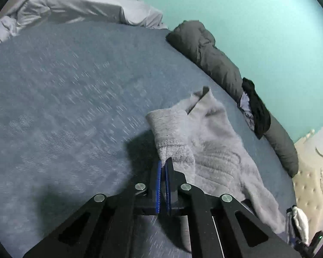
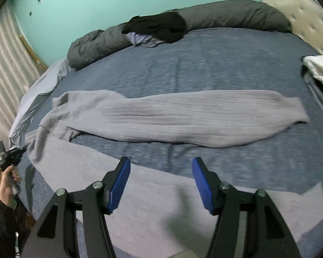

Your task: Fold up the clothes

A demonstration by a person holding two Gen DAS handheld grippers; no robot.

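A grey ribbed sweater (image 2: 172, 118) lies stretched long across the blue bed (image 2: 226, 60), its cuff pinched between the closed left gripper (image 1: 163, 167), seemingly to fold the sleeve, while the right gripper (image 2: 161, 172) hovers nearer the bed's edge, fingers spread, empty.

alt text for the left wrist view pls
The left gripper, fingers shut, pinches the cuff of a grey sweater lying on a blue bed sheet. A dark grey pillow lies along the turquoise wall.
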